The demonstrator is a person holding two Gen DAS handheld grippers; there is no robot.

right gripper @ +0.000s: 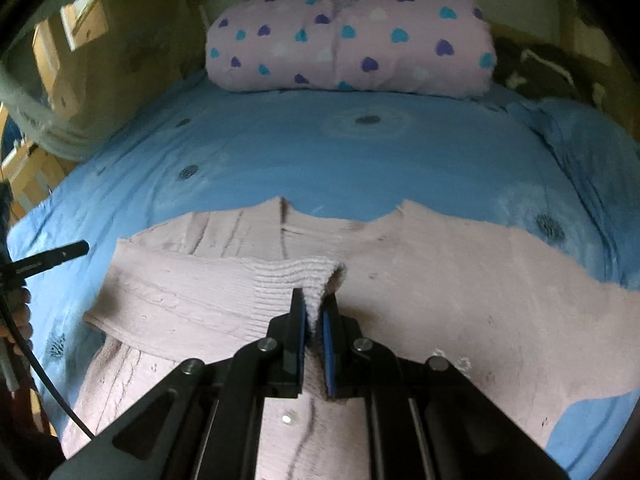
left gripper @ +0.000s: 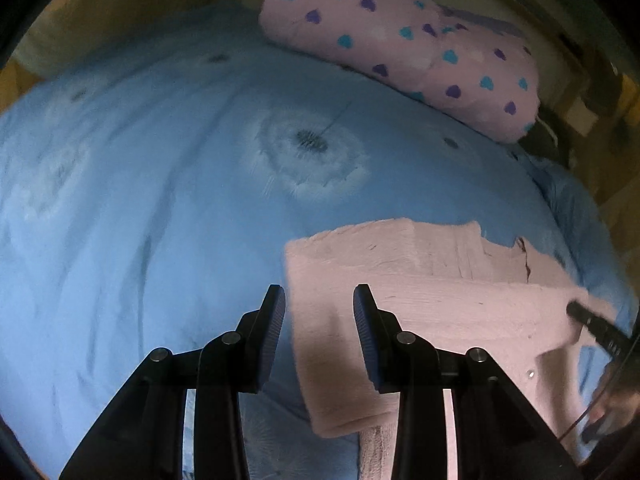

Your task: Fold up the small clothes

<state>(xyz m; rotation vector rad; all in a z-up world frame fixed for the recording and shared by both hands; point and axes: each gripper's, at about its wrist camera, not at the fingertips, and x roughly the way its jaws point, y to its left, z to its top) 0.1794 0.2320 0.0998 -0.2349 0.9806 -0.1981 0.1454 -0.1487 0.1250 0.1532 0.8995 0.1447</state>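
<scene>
A pale pink knit cardigan (right gripper: 440, 280) lies spread on the blue bed cover (right gripper: 320, 152). My right gripper (right gripper: 316, 300) is shut on the ribbed cuff (right gripper: 296, 276) of its left sleeve (right gripper: 192, 296), which is drawn across the body of the garment. In the left wrist view the cardigan (left gripper: 420, 300) lies lower right, with its folded edge under my left gripper (left gripper: 319, 300). That gripper hangs open above the edge, its pads touching nothing. The right gripper's fingertip (left gripper: 592, 320) shows at the far right there. The left gripper's fingertip (right gripper: 52, 258) shows at the left of the right wrist view.
A pink roll of bedding with blue and purple hearts (right gripper: 348, 48) lies across the head of the bed, also in the left view (left gripper: 400, 40). Dark cloth (right gripper: 540, 68) lies beside it. Wooden furniture (right gripper: 60, 60) stands to the left. A hand (right gripper: 20, 320) and cable are at the left edge.
</scene>
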